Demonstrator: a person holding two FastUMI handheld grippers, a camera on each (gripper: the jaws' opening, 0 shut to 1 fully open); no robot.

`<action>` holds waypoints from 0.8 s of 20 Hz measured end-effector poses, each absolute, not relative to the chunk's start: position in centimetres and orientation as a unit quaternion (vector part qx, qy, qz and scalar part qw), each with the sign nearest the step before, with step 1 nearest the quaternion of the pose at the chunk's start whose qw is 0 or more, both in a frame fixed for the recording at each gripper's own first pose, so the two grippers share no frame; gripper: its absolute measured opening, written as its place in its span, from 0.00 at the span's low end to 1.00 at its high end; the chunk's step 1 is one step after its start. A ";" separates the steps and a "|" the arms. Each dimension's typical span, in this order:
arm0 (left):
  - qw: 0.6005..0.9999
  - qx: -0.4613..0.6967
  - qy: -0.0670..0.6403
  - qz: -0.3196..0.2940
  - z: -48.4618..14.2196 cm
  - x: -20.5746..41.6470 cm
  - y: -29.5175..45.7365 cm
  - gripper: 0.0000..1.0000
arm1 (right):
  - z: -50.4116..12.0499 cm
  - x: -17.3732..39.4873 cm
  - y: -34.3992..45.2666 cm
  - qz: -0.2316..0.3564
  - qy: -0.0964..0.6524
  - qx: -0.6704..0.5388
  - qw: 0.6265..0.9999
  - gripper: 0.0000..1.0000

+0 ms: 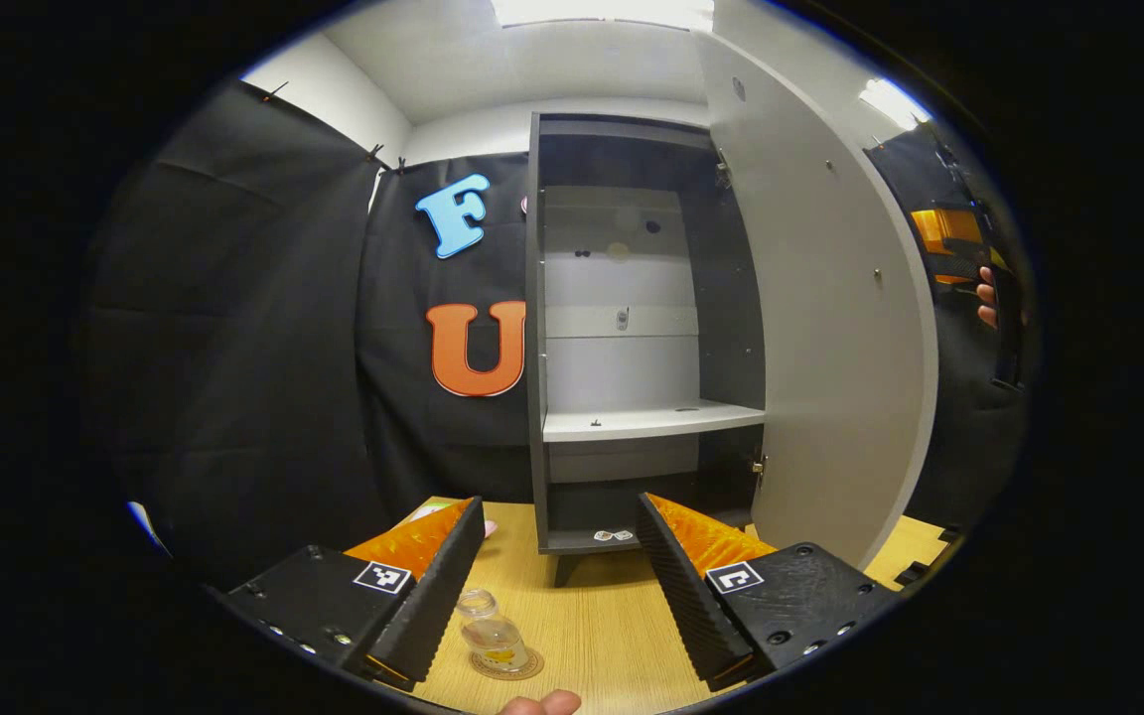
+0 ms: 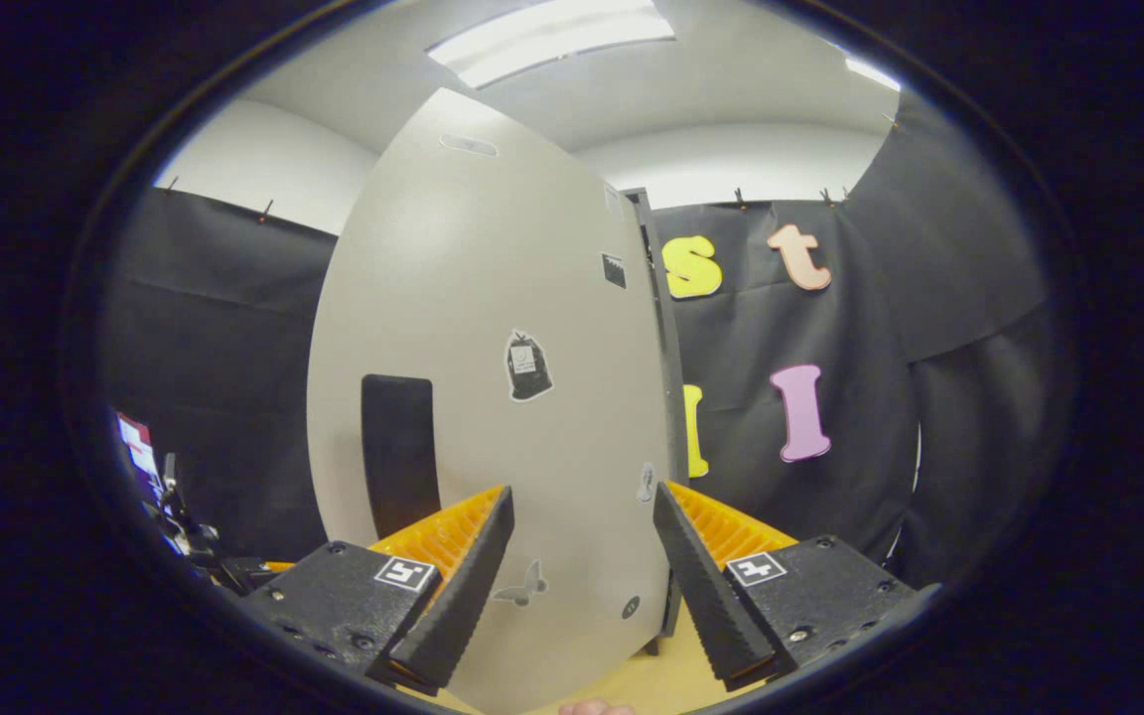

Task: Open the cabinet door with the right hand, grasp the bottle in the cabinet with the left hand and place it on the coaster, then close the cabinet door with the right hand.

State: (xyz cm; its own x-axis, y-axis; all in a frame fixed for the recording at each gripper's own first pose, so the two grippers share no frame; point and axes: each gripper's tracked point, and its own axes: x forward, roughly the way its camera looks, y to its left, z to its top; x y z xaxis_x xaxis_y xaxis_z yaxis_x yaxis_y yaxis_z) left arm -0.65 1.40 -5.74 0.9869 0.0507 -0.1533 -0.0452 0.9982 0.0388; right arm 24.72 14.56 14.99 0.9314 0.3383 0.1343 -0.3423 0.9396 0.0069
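1. Bottle [image 1: 493, 636] first, since it sits furthest left: a small clear plastic one standing upright on the round coaster [image 1: 522, 670] on the wooden table [image 1: 592, 616], low in the left gripper view. It's just inside the left gripper's near finger and I can't tell if they touch. Looks light and a bit slick, thin-walled so it probably dents if squeezed hard, and tippy given how narrow it is. If it needs regrabbing, I'd go for the mid-body below the neck.

2. Left gripper [image 1: 562, 586] has its fingers spread wide, pinching nothing. The placing part looks done to me.

3. Cabinet [image 1: 537, 397] stands on the table past the fingers, shelves bare as far as I can see.

4. Cabinet door [image 1: 830, 328] is swung wide open to the right. It's a stiff flat panel, probably light on its hinges, smooth-faced so pads could slide. A hand shows just past its far edge.

5. Right gripper [image 2: 582, 576] faces the door's outer side, fingers spread apart, holding nothing. The dark handle [image 2: 398, 447] sits left of them; I'd push on the panel near that free edge to close it.
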 end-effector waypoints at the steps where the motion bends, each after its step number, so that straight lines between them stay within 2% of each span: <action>1: 0.996 0.017 0.078 0.026 -5.8 -0.7 1.6 0.92 | 15.0 25.0 15.3 0.180 -0.066 0.011 0.981 0.92; 3: 0.996 0.016 0.079 0.029 -5.9 -0.8 2.0 0.92 | 15.0 25.5 17.1 0.190 -0.068 -0.002 0.979 0.92; 4: 0.996 0.017 0.079 0.032 -6.0 -0.9 2.3 0.82 | 14.9 25.7 18.0 0.196 -0.068 -0.008 0.978 0.92; 5: 0.996 0.019 0.079 0.035 -6.0 -0.9 2.8 0.82 | 14.9 26.2 18.9 0.203 -0.069 -0.012 0.977 0.92; 6: 0.996 0.022 0.079 0.039 -6.1 -0.9 3.3 0.92 | 14.7 26.9 20.0 0.210 -0.068 -0.014 0.975 0.92; 14: 0.995 0.015 0.074 0.071 -5.6 -1.1 6.5 0.92 | 13.8 33.3 29.5 0.252 -0.053 -0.008 0.966 0.93; 16: 0.994 0.011 0.071 0.080 -5.7 -1.1 7.3 0.92 | 13.3 35.3 31.1 0.247 -0.046 -0.012 0.968 0.93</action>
